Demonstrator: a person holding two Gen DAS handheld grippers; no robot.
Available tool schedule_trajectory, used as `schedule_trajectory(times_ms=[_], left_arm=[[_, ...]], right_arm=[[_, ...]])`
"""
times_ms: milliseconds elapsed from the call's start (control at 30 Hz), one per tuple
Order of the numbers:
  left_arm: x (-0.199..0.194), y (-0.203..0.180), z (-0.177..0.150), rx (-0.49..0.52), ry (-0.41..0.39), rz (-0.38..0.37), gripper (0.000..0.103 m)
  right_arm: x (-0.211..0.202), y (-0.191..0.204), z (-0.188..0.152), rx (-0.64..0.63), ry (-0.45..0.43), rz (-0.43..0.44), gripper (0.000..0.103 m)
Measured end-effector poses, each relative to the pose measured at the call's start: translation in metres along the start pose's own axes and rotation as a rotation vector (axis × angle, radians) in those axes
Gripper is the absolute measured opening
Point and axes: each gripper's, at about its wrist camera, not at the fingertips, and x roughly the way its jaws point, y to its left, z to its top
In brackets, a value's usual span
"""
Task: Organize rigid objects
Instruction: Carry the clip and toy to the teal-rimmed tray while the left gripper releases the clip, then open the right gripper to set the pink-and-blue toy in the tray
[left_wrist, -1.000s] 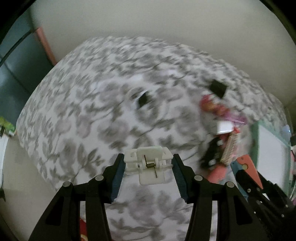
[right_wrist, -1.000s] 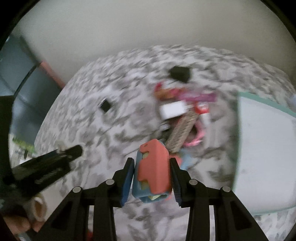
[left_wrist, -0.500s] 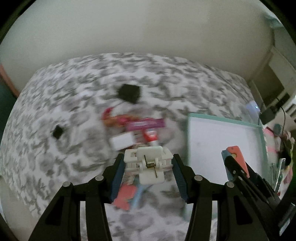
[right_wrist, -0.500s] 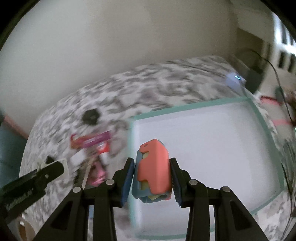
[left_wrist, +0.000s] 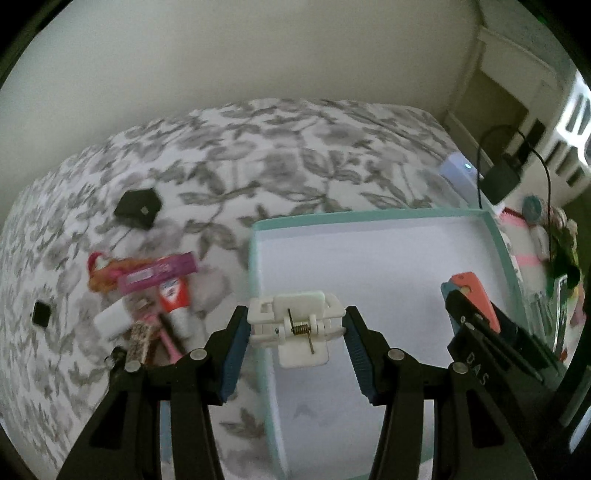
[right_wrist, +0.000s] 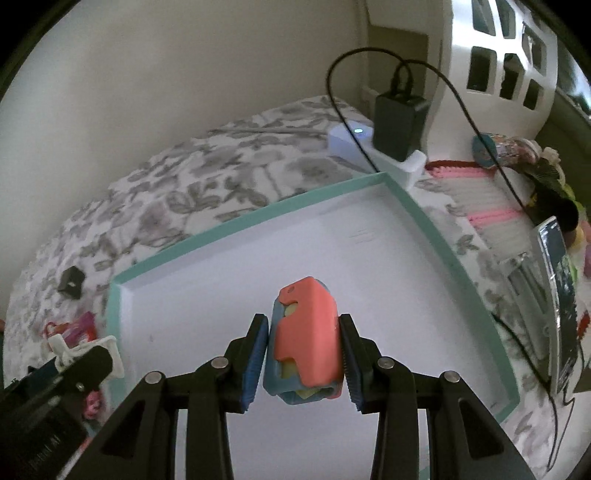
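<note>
At the far left, a grey-leaf patterned bedspread (left_wrist: 258, 155) ran up to a plain wall, with a small black square (left_wrist: 40, 314) and a larger black piece (left_wrist: 137, 207) lying apart on open cloth. Nearer the middle lay a cluster of small items (left_wrist: 147, 295): a pink-and-purple packet, a red-and-white tube, a white block and a pink piece, crowded together just left of the tray.

The teal-rimmed tray (left_wrist: 255, 258) had a white floor that was bare, its near-left rim passing beneath the left gripper (left_wrist: 293, 332). That gripper's blue pads pinched a white spring clip (left_wrist: 295, 326) from both sides, its metal coil facing the camera; the clip hung above the tray's left edge, clear of the floor as far as could be told.

Further right, over the tray's open middle, the right gripper (right_wrist: 303, 350) held a coral and blue case (right_wrist: 304, 339) squeezed between its pads, upright along the fingers, with yellow showing through cut-outs. It hovered above bare white floor, well inside all four rims.

Beyond the tray's far-right corner stood a white device with a lit dot (right_wrist: 351, 138) and a black adapter (right_wrist: 397, 122) with its cable trailing down the right side, past pink-striped fabric (right_wrist: 484, 199) and clutter close against the right rim.
</note>
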Motion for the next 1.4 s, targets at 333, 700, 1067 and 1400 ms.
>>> schedule_trajectory(times_ms=[333,700,1067,1400], left_arm=[[0.024,-0.014,-0.006,0.026,0.046,-0.065,0.054],[0.036,-0.012,-0.015,0.027,0.098,-0.068,0.067],[0.012,0.001,-0.001,-0.007,0.067,-0.048,0.085],[-0.002,0.031,0.001,-0.077,0.05,0.006,0.086]], right_arm=[[0.013,-0.011,-0.001,0.006,0.024,-0.034,0.041],[0.017,-0.012,-0.004,0.003,0.044,-0.034,0.041],[0.01,-0.016,-0.004,0.032,0.025,-0.04,0.041],[0.006,-0.009,-0.006,0.003,0.019,-0.023,0.041]])
